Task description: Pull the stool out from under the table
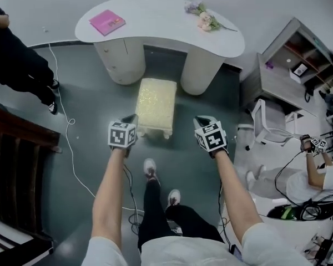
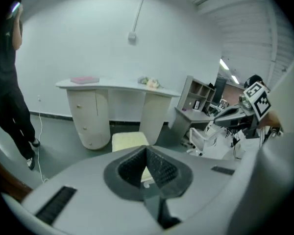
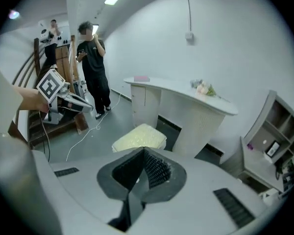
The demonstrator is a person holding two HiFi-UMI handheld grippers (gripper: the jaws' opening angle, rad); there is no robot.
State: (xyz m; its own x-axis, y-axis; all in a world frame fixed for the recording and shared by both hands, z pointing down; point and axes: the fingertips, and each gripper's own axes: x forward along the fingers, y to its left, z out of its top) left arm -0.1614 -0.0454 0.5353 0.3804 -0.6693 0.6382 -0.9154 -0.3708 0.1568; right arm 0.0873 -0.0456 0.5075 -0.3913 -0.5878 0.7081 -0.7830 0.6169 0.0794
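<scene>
Far to the left of the stool (image 1: 156,106) a person in black clothes (image 1: 19,60) stands on the dark floor (image 1: 83,110), and a thin white cable (image 1: 72,143) runs over the floor between this person and the stool. Behind the stool and a little to its left a pink book (image 1: 107,22) lies on the white counter (image 1: 155,26). The left tool (image 1: 131,118) is just beside the near left corner of the stool; its jaws are pressed together at the tips and have nothing between them, and I cannot tell if they touch the stool. The stool itself is pale yellow with a soft rectangular top. The counter stands right behind it, one round pedestal at each side of the stool's far end, while the bigger part of the stool stands out on the open floor toward the person who holds the tools. The right tool (image 1: 202,122) is near the near right corner of the stool, a small gap apart from it, and its jaws are also fully together and hold nothing. Behind the stool to the right, a small bunch of flowers (image 1: 205,20) lies on the counter. Further right of the stool are a grey shelf unit (image 1: 288,65), a white chair (image 1: 266,127) and another person (image 1: 322,176) in light clothes
</scene>
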